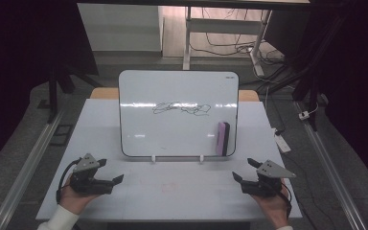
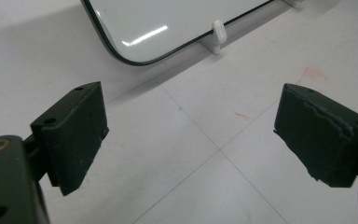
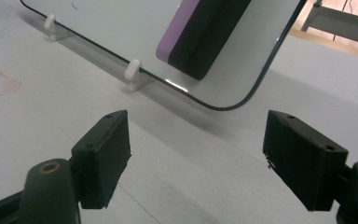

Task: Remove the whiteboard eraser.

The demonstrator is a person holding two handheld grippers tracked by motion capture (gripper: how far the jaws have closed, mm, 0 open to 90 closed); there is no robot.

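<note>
Purple-and-black felt eraser (image 1: 223, 138) | clinging at 4 o'clock on the upright white board (image 1: 139, 96) | your right gripper (image 1: 245, 169), jaws apart, empty | left gripper (image 1: 110, 171) likewise | approach squarely, probably grasping the eraser's long sides.

A lab or test room: a white bench (image 1: 172, 191) set between floor rails (image 1: 24, 167), a bare desk frame (image 1: 220, 28) with loose cables (image 1: 230, 48) behind, dark curtains (image 1: 19, 57) at both sides
</note>
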